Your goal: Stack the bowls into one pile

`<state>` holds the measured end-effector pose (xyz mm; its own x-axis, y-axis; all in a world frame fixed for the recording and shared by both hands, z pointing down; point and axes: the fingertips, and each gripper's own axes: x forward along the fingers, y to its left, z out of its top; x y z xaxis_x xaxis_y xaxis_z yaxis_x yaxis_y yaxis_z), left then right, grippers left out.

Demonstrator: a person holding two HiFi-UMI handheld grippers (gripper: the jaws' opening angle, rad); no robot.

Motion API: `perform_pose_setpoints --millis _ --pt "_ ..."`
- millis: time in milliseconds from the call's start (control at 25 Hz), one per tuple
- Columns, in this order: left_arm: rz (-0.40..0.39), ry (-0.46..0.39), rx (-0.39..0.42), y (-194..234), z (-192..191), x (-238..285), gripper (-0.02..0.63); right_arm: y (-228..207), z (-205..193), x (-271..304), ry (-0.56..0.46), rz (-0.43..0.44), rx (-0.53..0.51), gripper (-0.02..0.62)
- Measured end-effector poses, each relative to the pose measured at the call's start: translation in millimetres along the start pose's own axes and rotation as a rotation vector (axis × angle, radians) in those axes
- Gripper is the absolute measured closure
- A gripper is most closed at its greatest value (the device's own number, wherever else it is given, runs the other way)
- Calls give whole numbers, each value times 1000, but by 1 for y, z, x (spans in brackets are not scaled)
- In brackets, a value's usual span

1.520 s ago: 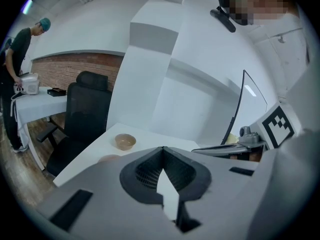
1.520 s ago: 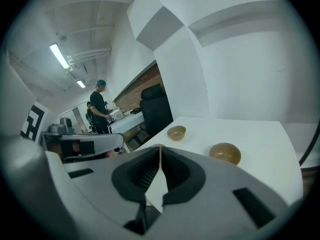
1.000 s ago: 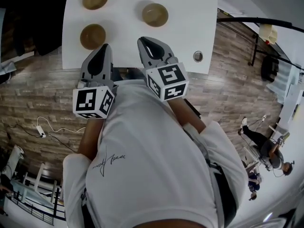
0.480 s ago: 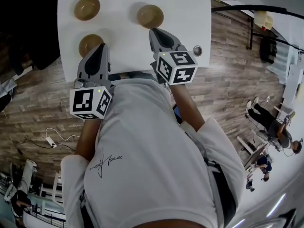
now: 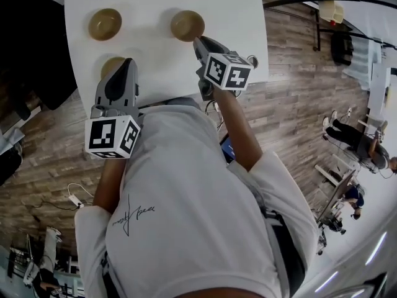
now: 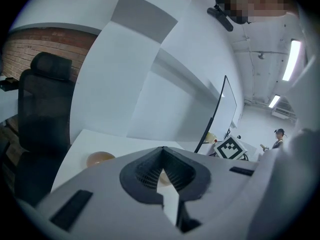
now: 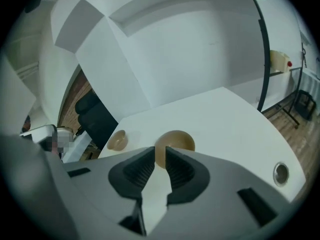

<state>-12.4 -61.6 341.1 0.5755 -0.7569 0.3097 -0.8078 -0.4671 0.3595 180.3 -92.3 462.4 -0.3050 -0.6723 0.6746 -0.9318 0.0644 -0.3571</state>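
You are working at a white, smooth-topped table (image 5: 236, 17) standing on a wood-plank floor (image 5: 291, 85); in the head view the table is lying at 12 o'clock.

The right-hand bowl (image 5: 187, 25) is sitting alone on the table, just beyond the right gripper (image 5: 200, 41) at that gripper's 11 o'clock. The jaws are standing a narrow slot apart and holding nothing, and in the right gripper view part of the bowl is showing through the slot.

Widen the jaws before descending. Take one wall of the bowl between the dark ribbed pads (image 7: 181, 170) and grip lightly. The bowl is looking round, shallow and smooth, tan with a dull sheen, so it is likely to slip or tip. It seems to be sitting mouth-up, but confirm this first.

- The far-left bowl (image 5: 104, 23) is lying at 9 o'clock from it, well apart.
- The near-left bowl (image 5: 110, 63) is lying at 8 o'clock, partly covered by the left gripper (image 5: 129, 63), whose jaw tips are meeting on nothing.
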Motion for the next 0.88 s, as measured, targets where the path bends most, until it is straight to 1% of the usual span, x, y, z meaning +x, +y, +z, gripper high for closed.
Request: perform_pose_setpoints --millis 120,240,400,520,680,880 --pt "-17 -2 -3 5 3 0 603 -15 -10 9 17 -23 115 528" --pt "-29 -2 -5 8 5 -1 603 -22 -15 16 23 -21 244 528" --pt "-38 1 -9 16 4 -6 603 -27 -23 24 13 -22 368 518" --pt "-42 -1 -7 26 6 -10 603 -33 -28 34 -7 -54 461 511" --pt "-55 1 -9 36 7 -17 603 -40 -40 40 -18 -107 545 511" --pt "-73 3 -12 41 4 -15 603 -47 -45 43 -35 -160 586 502"
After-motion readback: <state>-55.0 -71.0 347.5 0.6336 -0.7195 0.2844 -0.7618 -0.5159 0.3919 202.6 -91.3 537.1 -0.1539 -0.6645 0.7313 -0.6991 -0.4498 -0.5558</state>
